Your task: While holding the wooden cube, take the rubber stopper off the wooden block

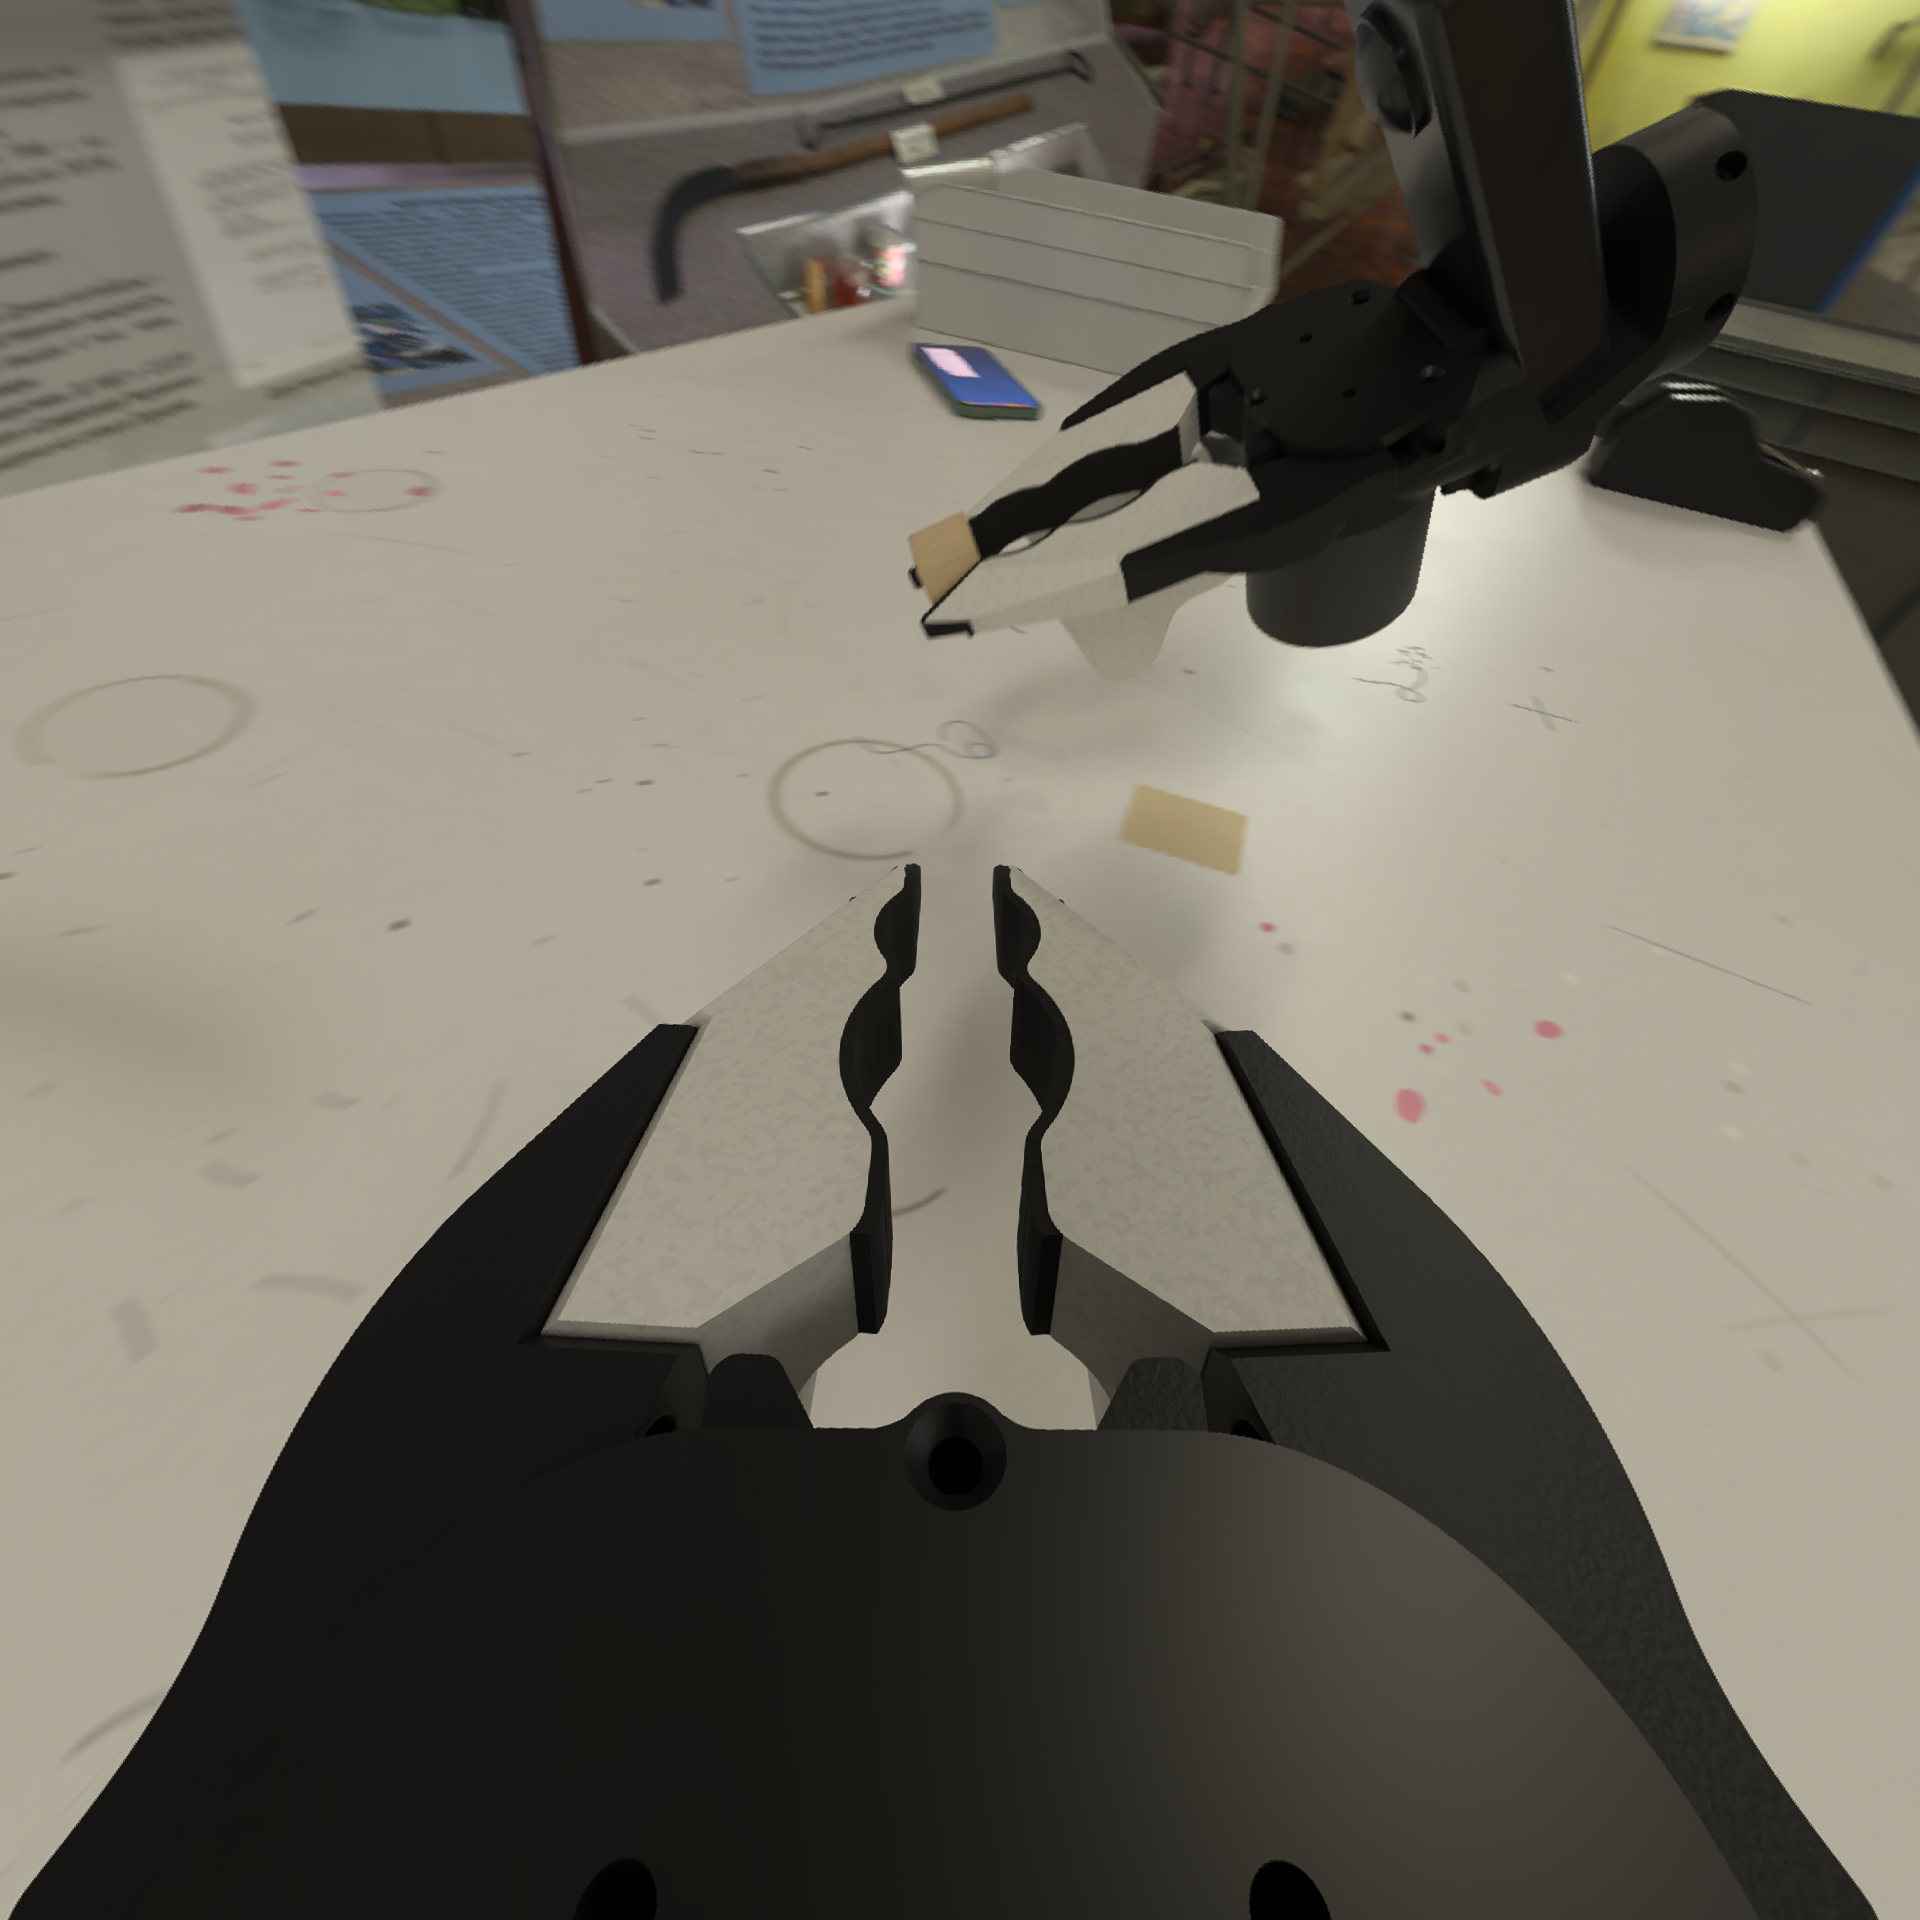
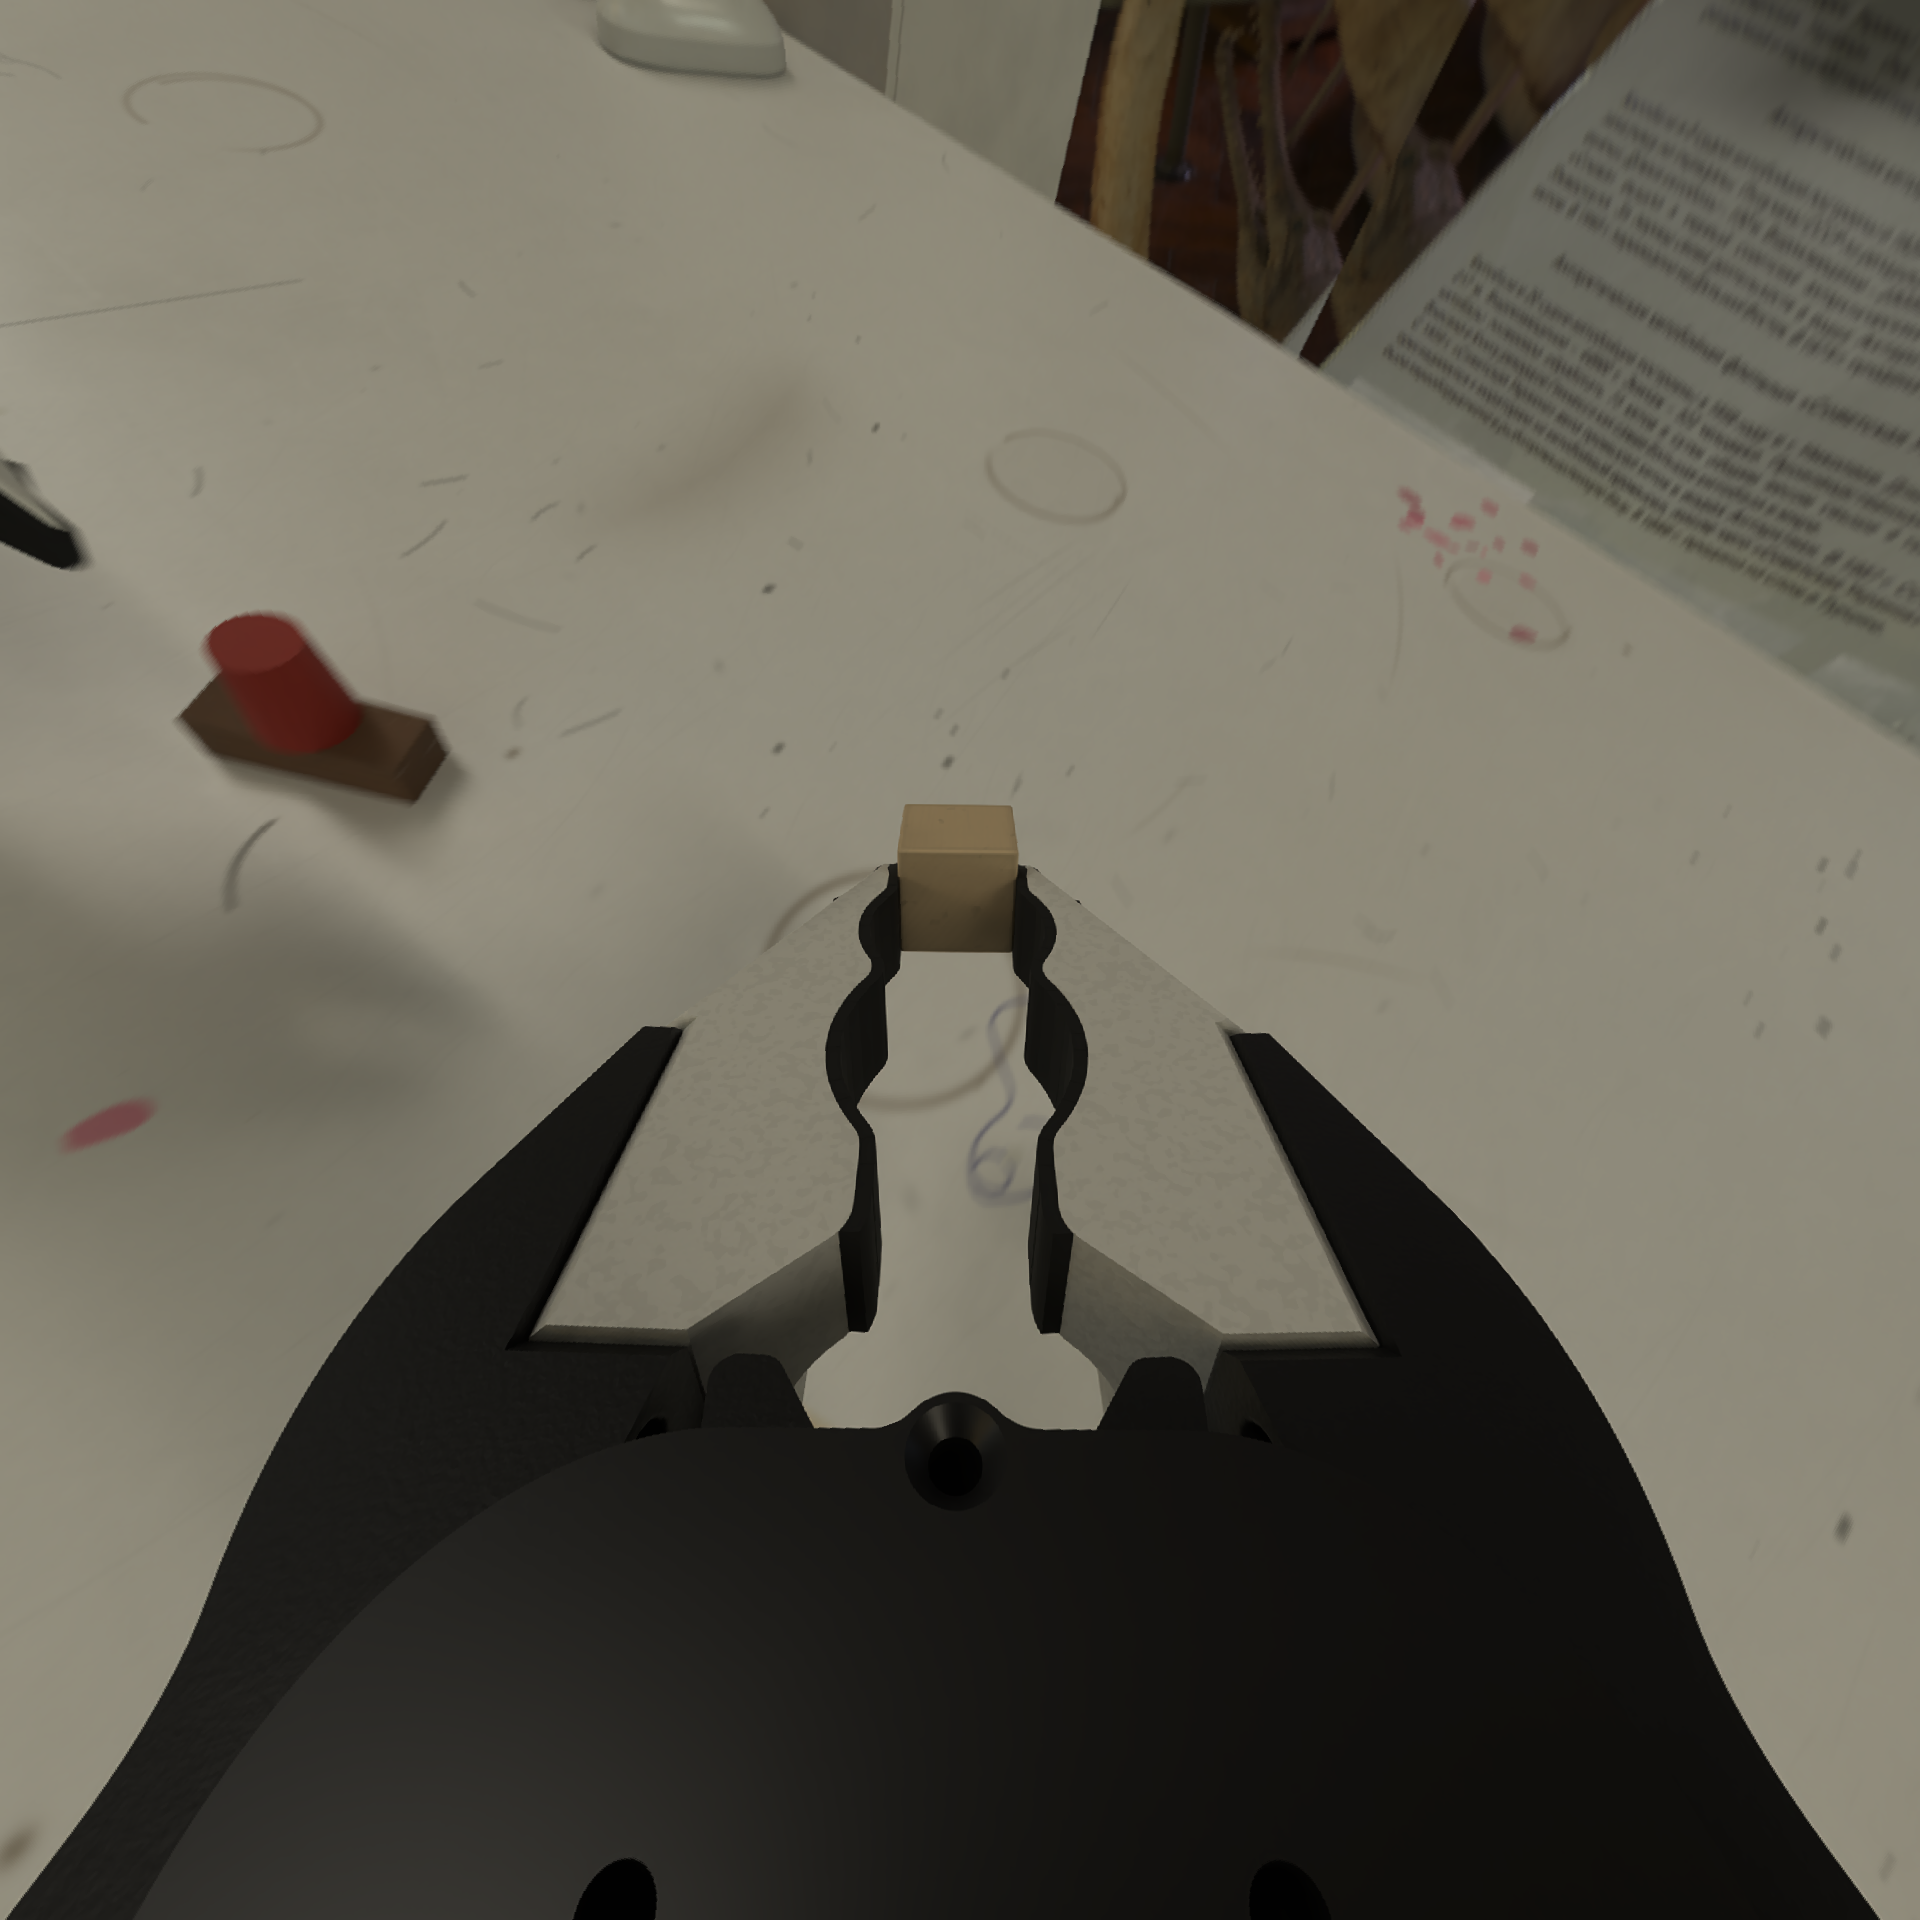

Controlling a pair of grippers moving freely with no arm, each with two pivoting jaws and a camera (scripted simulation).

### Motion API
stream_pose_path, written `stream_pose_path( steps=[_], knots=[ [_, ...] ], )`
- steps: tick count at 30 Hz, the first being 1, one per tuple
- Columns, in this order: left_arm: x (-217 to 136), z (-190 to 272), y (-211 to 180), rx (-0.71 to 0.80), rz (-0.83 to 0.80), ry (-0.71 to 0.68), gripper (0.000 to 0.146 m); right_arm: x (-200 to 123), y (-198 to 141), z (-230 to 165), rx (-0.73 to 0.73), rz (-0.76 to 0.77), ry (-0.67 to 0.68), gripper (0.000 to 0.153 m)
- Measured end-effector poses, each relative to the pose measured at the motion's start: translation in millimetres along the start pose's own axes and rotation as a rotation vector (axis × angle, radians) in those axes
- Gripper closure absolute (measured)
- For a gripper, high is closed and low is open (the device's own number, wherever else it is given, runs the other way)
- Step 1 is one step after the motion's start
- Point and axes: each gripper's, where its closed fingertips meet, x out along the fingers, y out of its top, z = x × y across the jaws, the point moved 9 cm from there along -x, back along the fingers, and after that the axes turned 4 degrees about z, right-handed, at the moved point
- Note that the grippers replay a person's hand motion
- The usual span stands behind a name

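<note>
In the right wrist view, my right gripper [image 2: 956,899] is shut on a small light wooden cube [image 2: 954,847], held at the fingertips above the table. A red rubber stopper [image 2: 281,686] stands on a dark brown wooden block [image 2: 400,753] on the table, to the left and farther off. My left gripper [image 1: 957,878] is empty above the table, its fingers a narrow gap apart. The left wrist view shows the right gripper [image 1: 928,601] with the cube [image 1: 940,556] at upper right. The stopper and block are not in the left wrist view.
The white table [image 1: 416,935] has scuffs, drawn rings and pink spots. On it are a thin tan rectangle [image 1: 1184,828], a phone [image 1: 977,381], a white box [image 1: 1091,249] at the back and a black object [image 1: 1704,457] at right. The table's edge [image 2: 1351,416] runs diagonally at right.
</note>
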Motion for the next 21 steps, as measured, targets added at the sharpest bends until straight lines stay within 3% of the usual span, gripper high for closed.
stream_pose_path(
  steps=[5,9,11,14,21],
  knots=[
    [-27,-50,5,-0.019,0.028,0.138,0.132,58,31,40,-0.016,0.032,0.101,0.132],
    [-26,-97,16,0.032,-0.007,0.231,0.131,91,36,54,0.111,0.09,0.222,0.133],
    [-22,-116,20,0.064,-0.008,0.263,0.131,91,30,53,0.194,0.118,0.259,0.132],
    [-14,-136,16,0.062,0.008,0.284,0.131,81,20,52,0.189,0.14,0.22,0.132],
    [-12,-139,2,0.012,-0.051,0.244,0.132,78,11,55,0.213,0.126,0.197,0.132]
  ],
)
